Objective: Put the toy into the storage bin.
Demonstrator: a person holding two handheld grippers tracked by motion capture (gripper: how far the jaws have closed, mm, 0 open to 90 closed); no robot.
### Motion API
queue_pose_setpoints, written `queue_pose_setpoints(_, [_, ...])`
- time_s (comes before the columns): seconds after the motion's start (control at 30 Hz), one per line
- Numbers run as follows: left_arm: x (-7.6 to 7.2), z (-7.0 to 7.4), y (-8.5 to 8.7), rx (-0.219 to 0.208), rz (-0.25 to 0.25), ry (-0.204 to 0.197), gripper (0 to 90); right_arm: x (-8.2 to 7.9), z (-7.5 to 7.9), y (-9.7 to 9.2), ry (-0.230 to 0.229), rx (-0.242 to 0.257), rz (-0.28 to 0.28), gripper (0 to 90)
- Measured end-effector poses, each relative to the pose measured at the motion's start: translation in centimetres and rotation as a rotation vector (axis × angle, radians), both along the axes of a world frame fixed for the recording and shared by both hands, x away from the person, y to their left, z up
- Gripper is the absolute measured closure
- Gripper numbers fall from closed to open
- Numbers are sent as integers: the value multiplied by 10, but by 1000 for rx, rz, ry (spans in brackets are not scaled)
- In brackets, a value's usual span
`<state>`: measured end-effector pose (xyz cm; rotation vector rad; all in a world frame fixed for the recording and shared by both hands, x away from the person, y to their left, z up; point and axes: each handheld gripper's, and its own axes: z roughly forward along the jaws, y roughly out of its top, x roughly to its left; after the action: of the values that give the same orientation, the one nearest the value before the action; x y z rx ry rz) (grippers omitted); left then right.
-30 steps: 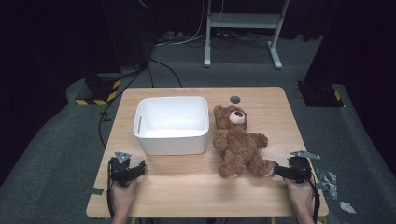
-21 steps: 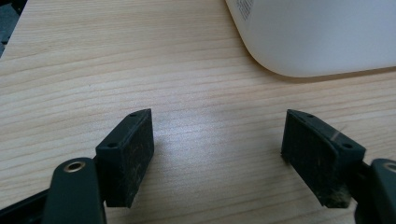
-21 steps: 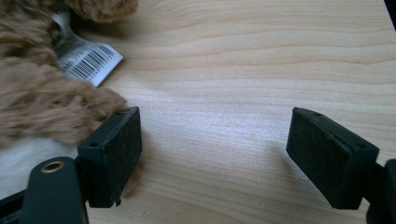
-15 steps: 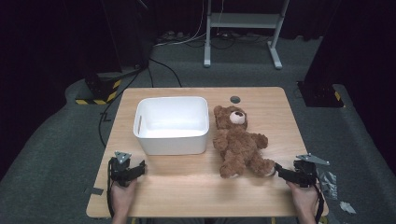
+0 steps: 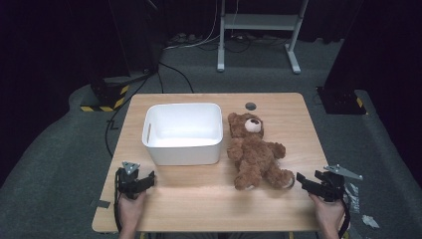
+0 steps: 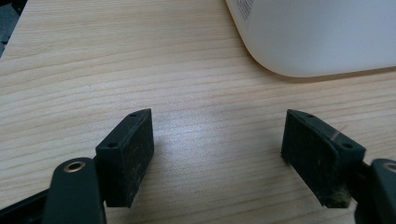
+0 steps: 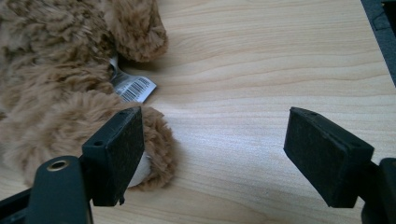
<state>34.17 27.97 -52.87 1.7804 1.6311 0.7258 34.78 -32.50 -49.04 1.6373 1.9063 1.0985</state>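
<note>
Looks forward and down from high above the near edge of the table (image 5: 278,107), taking in its whole top. Rides low on the left hand-held gripper (image 6: 217,154), close behind a white bin (image 6: 322,32). Rides likewise on the right hand-held gripper (image 7: 212,154), beside a teddy bear (image 7: 60,93); both seen from above too.

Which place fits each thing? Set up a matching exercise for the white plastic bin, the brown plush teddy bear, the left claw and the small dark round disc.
Things:
1. white plastic bin
2. brown plush teddy bear
3. left claw
4. small dark round disc

Places:
A. near the table's far edge, beyond the bear's head
B. at the table's near left edge, open over bare wood
C. lying on its back, right of the bin
D. on the table's left half, empty

Pairs: 1-D, 2-C, 3-B, 4-A
</note>
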Motion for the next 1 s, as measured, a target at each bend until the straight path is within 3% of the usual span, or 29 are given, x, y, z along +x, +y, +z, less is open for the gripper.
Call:
queue_pose_setpoints(0.2, [0, 0, 0, 0, 0, 0, 251, -4, 6, 2, -22, 26, 31, 194])
queue_pose_setpoints(0.3, [0, 0, 0, 1, -1, 1, 251, -6, 10, 2, -42, 66, 60, 225])
queue_pose_setpoints(0.37, [0, 0, 0, 1, -1, 0, 252, -6, 12, 3, -64, 66, 74, 239])
queue_pose_setpoints(0.67, [0, 0, 0, 0, 0, 0, 251, -4, 17, 11, -75, 110, 150, 308])
queue_pose_setpoints(0.9, [0, 0, 0, 0, 0, 0, 251, -2, 18, 18, -79, 107, 155, 271])
queue_pose_setpoints(1.0, [0, 0, 0, 0, 0, 0, 251, -2, 19, 20, -109, 109, 133, 278])
